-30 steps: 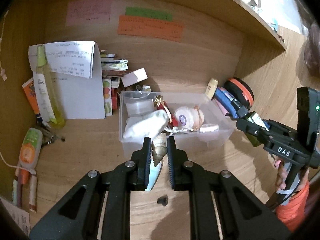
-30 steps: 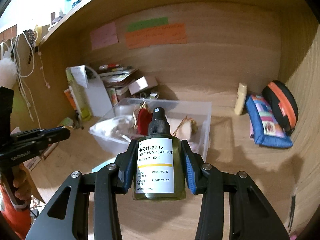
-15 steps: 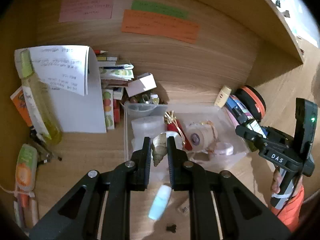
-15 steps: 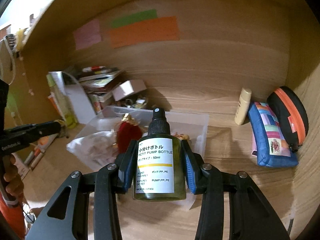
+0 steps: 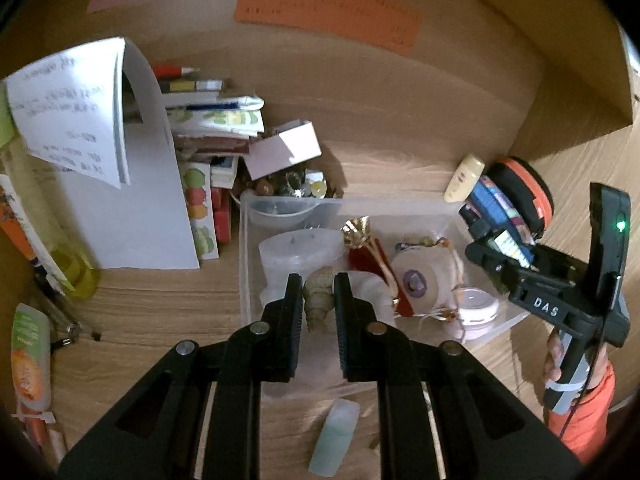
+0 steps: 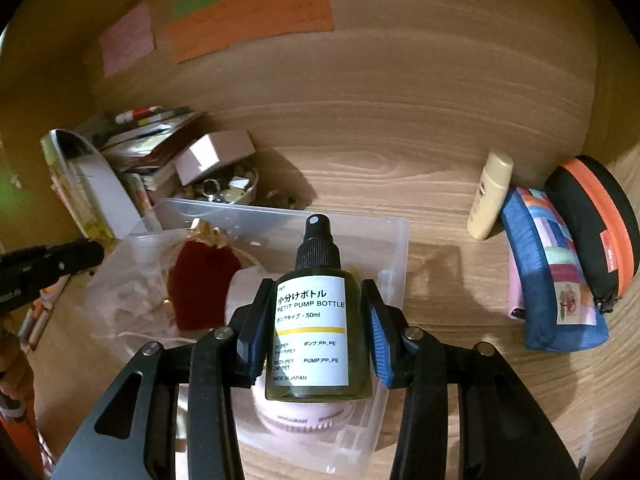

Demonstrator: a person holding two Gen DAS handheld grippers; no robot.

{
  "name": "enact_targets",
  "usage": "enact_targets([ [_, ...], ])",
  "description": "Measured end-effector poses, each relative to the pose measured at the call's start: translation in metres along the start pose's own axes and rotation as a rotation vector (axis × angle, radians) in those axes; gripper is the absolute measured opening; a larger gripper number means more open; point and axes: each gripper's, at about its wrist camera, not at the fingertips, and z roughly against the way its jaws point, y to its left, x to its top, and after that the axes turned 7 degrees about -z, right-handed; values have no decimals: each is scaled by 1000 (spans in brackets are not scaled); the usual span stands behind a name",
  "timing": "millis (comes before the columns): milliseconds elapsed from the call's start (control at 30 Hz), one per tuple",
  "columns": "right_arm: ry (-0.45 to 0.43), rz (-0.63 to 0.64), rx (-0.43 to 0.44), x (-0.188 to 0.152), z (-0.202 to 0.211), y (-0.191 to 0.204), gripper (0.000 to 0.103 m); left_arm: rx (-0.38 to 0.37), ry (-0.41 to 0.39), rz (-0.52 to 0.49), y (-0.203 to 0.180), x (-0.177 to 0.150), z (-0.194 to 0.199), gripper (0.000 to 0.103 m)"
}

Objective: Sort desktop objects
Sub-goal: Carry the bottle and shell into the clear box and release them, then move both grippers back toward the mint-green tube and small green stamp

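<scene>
My left gripper is shut on a beige spiral seashell and hangs over the near left part of a clear plastic bin. My right gripper is shut on a small green pump bottle with a black spray cap and white label, held upright over the bin's near right corner. In the left wrist view the right gripper shows at the bin's right end. The bin holds a white cloth pouch, a dark red pouch, a tape-like roll and a pink round tin.
A folded paper sheet, stacked books and a bowl of trinkets stand behind the bin at the left. A cream tube, a blue pouch and an orange-black case lean at the right. A pale blue eraser lies in front.
Both grippers moved forward toward the back wall and slightly down, each keeping its object; they now hang over the bin, and the pale blue eraser has slid toward the frame's bottom.
</scene>
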Motion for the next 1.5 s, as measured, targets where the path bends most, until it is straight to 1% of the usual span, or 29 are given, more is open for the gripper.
enact_targets([
  [200,13,13,-33,2,-10,1,38,-15,38,2,5,-1,-14,14],
  [367,21,11,-34,1,-15,2,38,-21,50,-23,1,-1,-18,14],
  [500,30,26,-40,0,-17,5,39,-25,44,-36,-1,0,-14,14],
  [533,37,34,-40,0,-18,7,41,-30,47,-35,-1,0,-14,14],
  [600,50,48,-39,-1,-19,9,47,-43,53,-35,-3,1,-12,14],
  [667,44,56,-38,-1,-16,12,54,-44,53,-43,-5,1,-9,14],
  [767,20,75,-56,0,-9,17,58,-46,42,-44,-7,1,-2,16],
  [900,-13,93,-70,2,5,25,60,-33,11,-37,-6,1,12,34],
  [967,-35,96,-74,3,15,29,65,-13,-14,-39,-6,1,22,39],
  [1033,-67,98,-76,3,27,33,71,-8,-36,-34,-4,0,31,48],
  [1133,-103,108,-76,2,43,40,72,9,-71,-31,-1,-2,46,53],
  [1233,-126,119,-63,-1,58,48,73,29,-87,-45,-1,-7,59,59],
  [1300,-144,129,-55,-6,69,54,78,46,-97,-58,-1,-12,67,66],
  [1333,-152,133,-54,-8,73,57,82,53,-100,-61,0,-14,70,68],
  [1500,-204,170,-44,-25,92,71,82,87,-75,-70,4,-32,79,76],
])
